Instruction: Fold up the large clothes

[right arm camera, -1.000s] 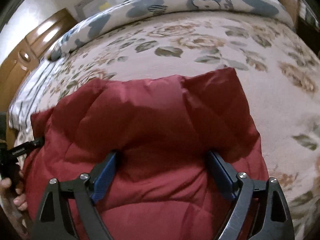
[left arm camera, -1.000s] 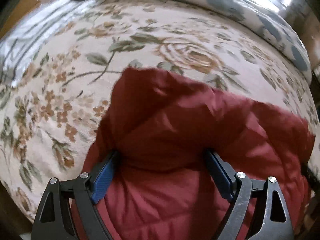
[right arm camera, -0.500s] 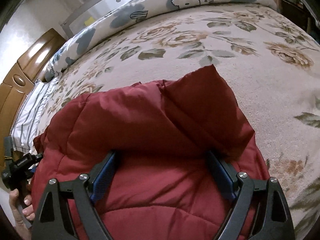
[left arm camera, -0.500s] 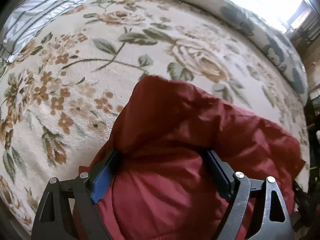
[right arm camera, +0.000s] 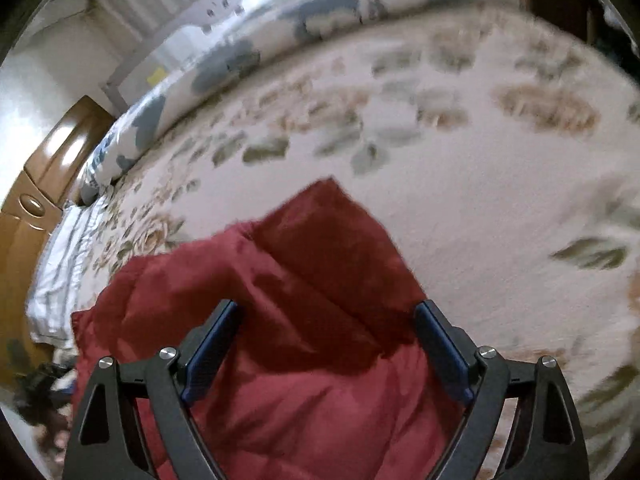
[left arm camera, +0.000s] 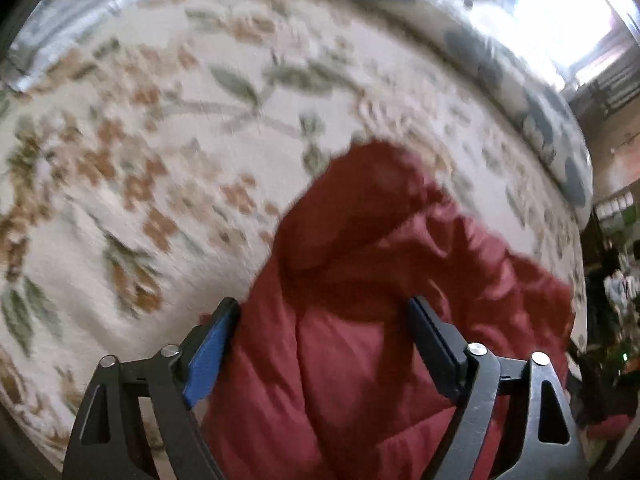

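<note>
Both grippers stood with jaws spread wide. Left gripper (left arm camera: 324, 312): red quilted jacket (left arm camera: 360, 340) bulged between the fingers at lower centre of frame; whether they pinched it I could not tell. Right gripper (right arm camera: 326, 314): same, jacket (right arm camera: 304, 320) filling lower centre. Behind the jacket lay the floral bedspread (left arm camera: 160, 160), mid-frame. Farthest, a blue-patterned pillow (right arm camera: 240, 52) along the top edge.
</note>
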A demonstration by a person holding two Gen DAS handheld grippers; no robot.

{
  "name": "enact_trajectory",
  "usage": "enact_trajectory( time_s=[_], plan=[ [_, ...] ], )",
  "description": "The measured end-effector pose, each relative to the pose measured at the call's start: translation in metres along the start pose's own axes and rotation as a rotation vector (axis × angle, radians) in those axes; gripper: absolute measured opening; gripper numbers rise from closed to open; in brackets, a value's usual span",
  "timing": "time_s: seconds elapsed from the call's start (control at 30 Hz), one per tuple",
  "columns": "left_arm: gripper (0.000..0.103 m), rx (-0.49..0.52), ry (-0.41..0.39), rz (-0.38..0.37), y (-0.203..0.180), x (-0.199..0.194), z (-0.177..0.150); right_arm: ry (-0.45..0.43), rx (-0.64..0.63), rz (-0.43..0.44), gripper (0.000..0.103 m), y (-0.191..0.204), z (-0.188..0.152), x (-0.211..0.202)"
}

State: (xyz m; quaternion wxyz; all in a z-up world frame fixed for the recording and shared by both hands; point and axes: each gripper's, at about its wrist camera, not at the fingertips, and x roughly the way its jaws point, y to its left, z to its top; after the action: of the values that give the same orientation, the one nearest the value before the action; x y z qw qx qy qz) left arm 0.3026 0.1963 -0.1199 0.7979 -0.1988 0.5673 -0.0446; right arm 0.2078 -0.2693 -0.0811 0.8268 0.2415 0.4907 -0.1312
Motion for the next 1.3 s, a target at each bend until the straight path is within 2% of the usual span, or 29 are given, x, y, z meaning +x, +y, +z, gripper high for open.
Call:
enact_trajectory(
  time_s=[0.03, 0.07, 0.1, 0.13, 0.2, 0.3, 0.43, 0.6, 0.63, 0.67, 0.7, 0.8, 0.83, 1.03, 1.3],
  plan=[
    [0.058, 0.013, 0.006, -0.004, -0.002, 0.003, 0.001, 0.004, -0.001, -0.002, 0.056, 0.0, 0.001, 0.001],
    [0.052, 0.025, 0.008, -0.009, -0.004, 0.004, 0.003, -0.003, -0.008, -0.023, 0.041, 0.002, 0.001, -0.002],
    [0.04, 0.036, 0.002, -0.021, -0.006, 0.001, 0.004, -0.022, -0.019, -0.018, 0.028, 0.004, 0.002, -0.008],
    [0.031, 0.046, -0.008, -0.031, -0.008, -0.002, 0.006, -0.046, -0.034, -0.006, 0.02, 0.008, 0.004, -0.015],
    [0.025, 0.057, -0.033, -0.049, -0.013, -0.009, 0.011, -0.077, -0.053, -0.011, 0.017, 0.012, 0.005, -0.026],
    [0.024, 0.045, -0.066, -0.059, -0.011, -0.01, 0.018, -0.096, -0.064, -0.032, 0.017, 0.012, 0.012, -0.026],
    [0.024, 0.031, -0.022, -0.036, -0.007, 0.012, 0.018, -0.023, -0.039, -0.061, 0.017, 0.002, 0.011, 0.004],
    [0.025, 0.03, -0.025, -0.038, -0.009, 0.012, 0.019, -0.039, -0.055, -0.08, 0.018, 0.006, 0.008, -0.002],
    [0.026, 0.027, -0.025, -0.037, -0.009, 0.011, 0.019, -0.038, -0.052, -0.073, 0.024, 0.005, 0.008, -0.004],
    [0.028, 0.022, -0.024, -0.036, -0.008, 0.009, 0.019, -0.04, -0.044, -0.069, 0.026, 0.003, 0.008, -0.007],
    [0.033, 0.013, -0.025, -0.035, -0.007, 0.007, 0.018, -0.042, -0.037, -0.064, 0.03, 0.003, 0.008, -0.01],
    [0.041, -0.002, -0.039, -0.053, -0.004, -0.008, 0.012, -0.06, -0.032, -0.052, 0.058, 0.003, 0.002, -0.024],
    [0.046, 0.006, -0.05, -0.053, -0.005, -0.015, 0.009, -0.075, -0.046, -0.054, 0.06, 0.006, -0.001, -0.031],
    [0.057, 0.093, -0.132, -0.027, -0.015, -0.061, -0.023, -0.124, -0.128, -0.021, 0.06, 0.024, -0.033, -0.065],
    [0.06, 0.192, -0.2, -0.03, -0.016, -0.112, -0.088, -0.148, -0.231, -0.044, 0.06, 0.032, -0.09, -0.092]
  ],
)
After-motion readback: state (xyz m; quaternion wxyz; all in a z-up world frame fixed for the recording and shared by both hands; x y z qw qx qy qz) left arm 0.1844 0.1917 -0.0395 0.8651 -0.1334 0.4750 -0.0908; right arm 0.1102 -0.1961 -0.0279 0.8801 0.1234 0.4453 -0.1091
